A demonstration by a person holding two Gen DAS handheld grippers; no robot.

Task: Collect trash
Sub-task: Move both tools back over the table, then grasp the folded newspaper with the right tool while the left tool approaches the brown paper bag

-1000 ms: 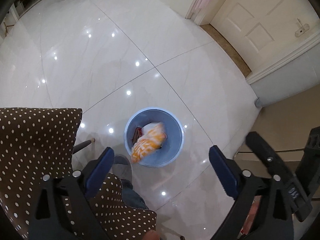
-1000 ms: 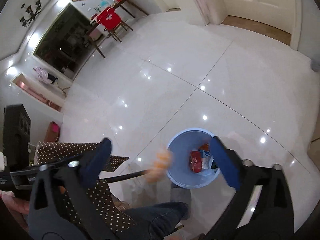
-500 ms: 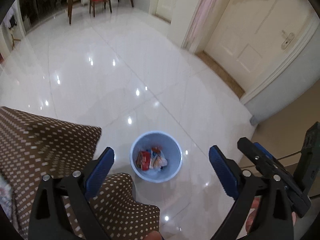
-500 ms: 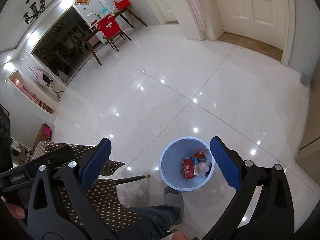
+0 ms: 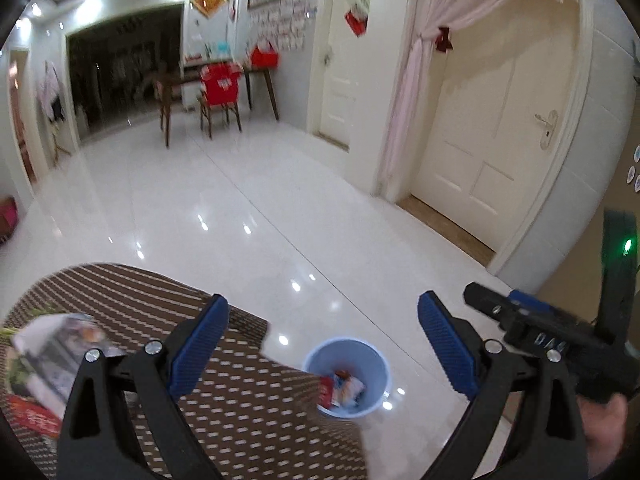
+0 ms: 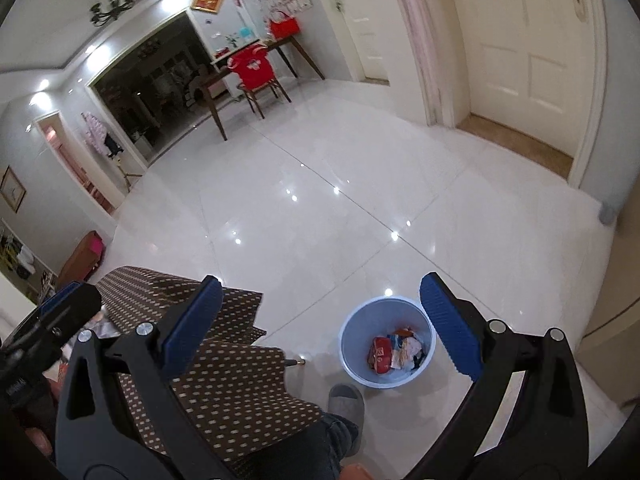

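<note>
Polka-dot tablecloth (image 6: 224, 384); grey slipper (image 6: 346, 398); red-covered chair (image 6: 256, 70); cream door (image 5: 488, 120).

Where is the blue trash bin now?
In the right wrist view the blue trash bin stands on the white floor, lower right, beside the grey slipper.

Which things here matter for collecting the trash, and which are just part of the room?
For the job:
- blue bin on the floor, wrappers inside
- packets on the polka-dot tablecloth
- left gripper and right gripper, both open and empty

Just lying about:
- red chair
- wooden table
- grey slipper
- cream door
</note>
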